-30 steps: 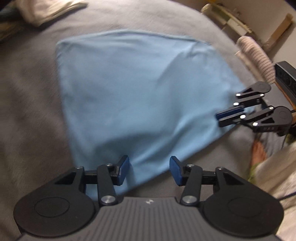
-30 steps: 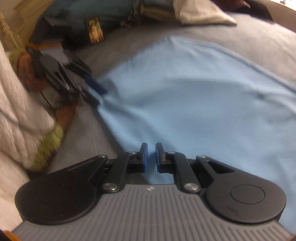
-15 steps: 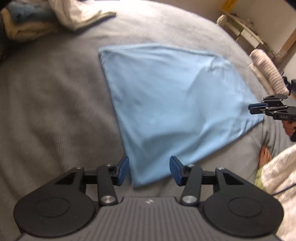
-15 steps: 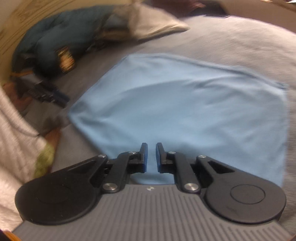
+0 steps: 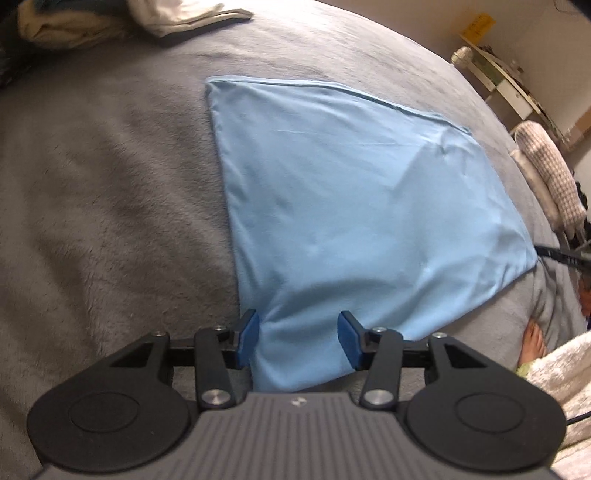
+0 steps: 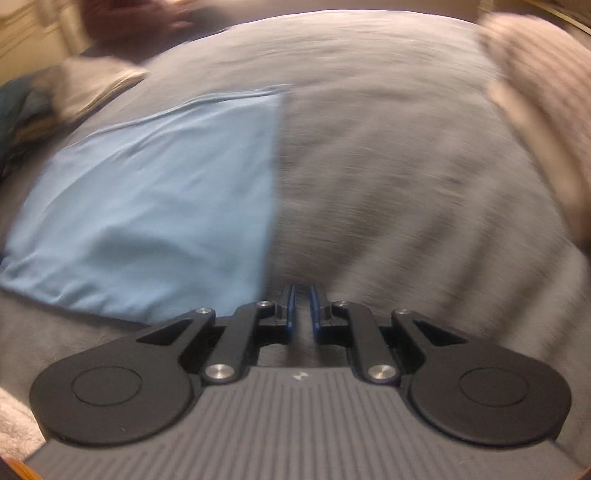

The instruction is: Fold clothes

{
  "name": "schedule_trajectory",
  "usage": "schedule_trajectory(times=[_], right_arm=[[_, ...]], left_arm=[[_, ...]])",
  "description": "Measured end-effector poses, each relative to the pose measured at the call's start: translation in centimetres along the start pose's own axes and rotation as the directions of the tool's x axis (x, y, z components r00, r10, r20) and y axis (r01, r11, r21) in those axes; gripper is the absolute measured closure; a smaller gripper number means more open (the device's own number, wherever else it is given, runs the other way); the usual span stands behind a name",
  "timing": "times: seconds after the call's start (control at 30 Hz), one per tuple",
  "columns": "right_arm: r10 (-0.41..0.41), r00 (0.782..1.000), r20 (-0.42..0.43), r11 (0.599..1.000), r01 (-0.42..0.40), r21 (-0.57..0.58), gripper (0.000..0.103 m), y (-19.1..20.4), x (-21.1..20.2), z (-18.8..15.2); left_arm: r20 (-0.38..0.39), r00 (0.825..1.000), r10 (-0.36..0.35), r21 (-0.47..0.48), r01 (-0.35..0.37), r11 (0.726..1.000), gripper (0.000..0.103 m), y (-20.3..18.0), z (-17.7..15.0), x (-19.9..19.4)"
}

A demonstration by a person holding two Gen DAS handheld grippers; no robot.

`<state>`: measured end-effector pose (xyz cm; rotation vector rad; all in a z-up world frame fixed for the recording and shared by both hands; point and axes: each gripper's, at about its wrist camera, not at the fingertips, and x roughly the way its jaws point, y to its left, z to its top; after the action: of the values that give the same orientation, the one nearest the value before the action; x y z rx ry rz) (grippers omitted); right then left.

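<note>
A light blue cloth [image 5: 362, 206] lies folded flat on the grey blanket [image 5: 110, 221]. My left gripper [image 5: 298, 332] is open and hovers over the cloth's near corner, one blue pad on each side of it and neither pressing on it. My right gripper [image 6: 302, 306] is shut with nothing between its pads. It is over bare grey blanket [image 6: 406, 184], just right of the cloth's [image 6: 166, 192] straight edge. The right wrist view is blurred by motion. A dark sliver of the right gripper [image 5: 565, 256] shows at the right edge of the left wrist view.
A heap of cream and white clothes [image 5: 166, 18] lies at the far left of the bed. A beige knitted item [image 5: 546, 177] sits at the right edge, also blurred [image 6: 539, 96]. A person's foot [image 5: 532, 343] and a white fluffy sleeve [image 5: 561, 369] are near right. Dark clothes [image 6: 18, 107] lie at the far left of the right wrist view.
My right gripper has swung away from the cloth's side corner and rolled; it now looks over bare blanket beside the cloth. The left gripper has shifted a little and stays open.
</note>
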<state>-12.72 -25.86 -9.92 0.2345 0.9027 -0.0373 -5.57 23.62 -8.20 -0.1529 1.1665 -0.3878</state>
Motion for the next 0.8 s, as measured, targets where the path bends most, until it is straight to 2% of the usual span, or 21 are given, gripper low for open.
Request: schedule_trajectory(times=[0.1,0.13,0.27,0.4,0.5,0.63,0.8], right_arm=[[-0.025,0.998,0.052,0.999,0.023,0.024,0.093,-0.6,-1.1,0.4],[-0.008,0.997,0.074,1.000,0.007,0.016,0.093,-0.1,-1.2,1.0],[0.091,0.988,0.123,0.995,-0.084,-0.055,0.093,3.6,0.1,4.4],[0.194,0.974,0.113,0.976,-0.181,-0.119,0.093,8.0,3.8,7.6],[0.253,0.963,0.092,0.957,-0.236,-0.166,0.093,11.0,6.6,9.5],[0.268,0.961,0.071,0.953,-0.253,-0.165,0.093,12.8,9.3,11.2],[0.240,0.968,0.067,0.962,-0.228,-0.148,0.093,12.5,11.9,13.0]], left_arm=[[0.016,0.999,0.029,0.013,-0.029,0.999,0.054,-0.3,0.8,-0.7],[0.027,0.999,0.029,0.017,-0.029,0.999,0.054,-0.4,1.2,-1.0],[0.080,0.997,0.016,0.030,-0.019,0.999,0.054,-1.8,3.0,-0.8],[0.102,0.995,0.017,0.016,-0.018,1.000,0.054,-3.9,5.1,1.4],[0.121,0.992,0.045,0.032,-0.049,0.998,0.054,-5.6,6.4,3.2],[0.160,0.984,0.076,0.071,-0.089,0.994,0.054,-7.4,8.4,5.0],[0.214,0.971,0.109,0.048,-0.122,0.991,0.053,-7.5,11.6,7.2]])
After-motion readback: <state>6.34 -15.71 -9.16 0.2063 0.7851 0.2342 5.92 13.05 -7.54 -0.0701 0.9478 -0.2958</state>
